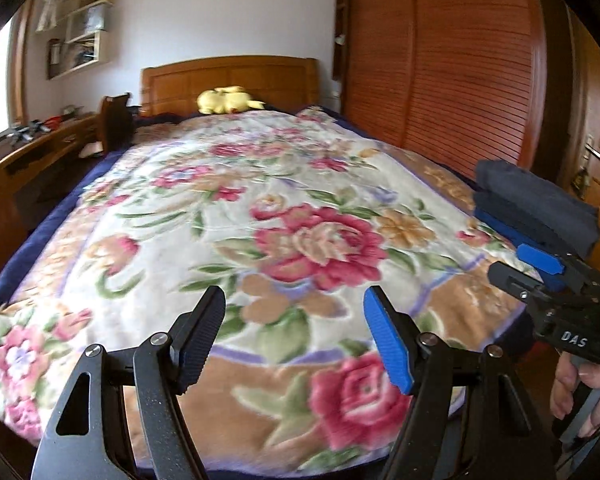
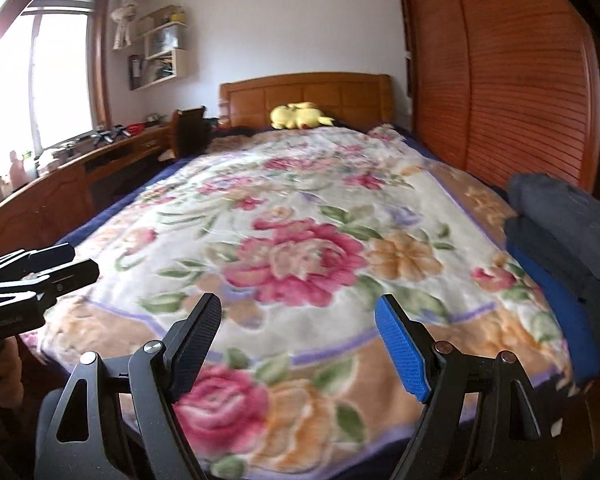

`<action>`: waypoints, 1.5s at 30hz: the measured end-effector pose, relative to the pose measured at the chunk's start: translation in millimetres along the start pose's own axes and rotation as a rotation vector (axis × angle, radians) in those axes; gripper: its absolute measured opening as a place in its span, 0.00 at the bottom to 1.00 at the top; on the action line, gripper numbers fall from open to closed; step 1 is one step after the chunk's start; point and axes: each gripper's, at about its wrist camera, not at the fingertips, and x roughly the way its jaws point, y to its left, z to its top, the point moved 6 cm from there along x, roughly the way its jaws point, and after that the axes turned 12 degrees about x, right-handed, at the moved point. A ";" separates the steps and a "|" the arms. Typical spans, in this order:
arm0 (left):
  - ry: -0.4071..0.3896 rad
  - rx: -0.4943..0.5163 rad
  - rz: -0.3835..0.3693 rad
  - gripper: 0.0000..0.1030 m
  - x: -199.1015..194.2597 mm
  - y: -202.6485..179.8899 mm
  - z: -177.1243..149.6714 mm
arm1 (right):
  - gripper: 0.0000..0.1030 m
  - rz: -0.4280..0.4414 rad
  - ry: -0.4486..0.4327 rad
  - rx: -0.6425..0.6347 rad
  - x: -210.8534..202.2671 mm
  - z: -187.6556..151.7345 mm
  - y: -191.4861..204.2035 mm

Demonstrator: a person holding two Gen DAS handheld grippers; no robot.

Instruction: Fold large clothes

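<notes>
Both your left gripper (image 1: 294, 336) and right gripper (image 2: 300, 344) hang spread and empty; the folded dark clothes (image 2: 560, 232) at the bed's (image 2: 112, 208) right edge look soft and floppy, so pinch a hem.

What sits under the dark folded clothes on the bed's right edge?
A blue folded garment lies beneath the dark folded clothes, all resting on the floral blanket. Anything deeper is covered.

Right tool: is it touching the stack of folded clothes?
Apart. In the right wrist view the right tool is open over the blanket, with the folded clothes off at the bed's right edge.
</notes>
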 end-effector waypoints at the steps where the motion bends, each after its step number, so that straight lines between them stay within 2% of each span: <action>1: -0.002 -0.006 0.008 0.71 -3.1 3.7 -1.0 | 0.78 0.010 -0.003 -0.004 0.2 -0.3 3.3; 7: -0.048 -0.024 0.099 0.71 -41.1 33.4 -5.4 | 0.78 0.056 -0.028 -0.031 -10.5 -3.2 17.9; 13: -0.089 -0.039 0.149 0.71 -72.0 47.2 -7.1 | 0.78 0.063 -0.055 -0.048 -13.9 -4.8 15.1; 21: -0.115 -0.061 0.156 0.71 -87.4 48.1 -10.4 | 0.78 0.071 -0.064 -0.055 -14.8 -7.8 14.9; 45: -0.115 -0.069 0.160 0.71 -88.5 47.7 -15.0 | 0.78 0.074 -0.073 -0.032 -23.5 -9.2 23.9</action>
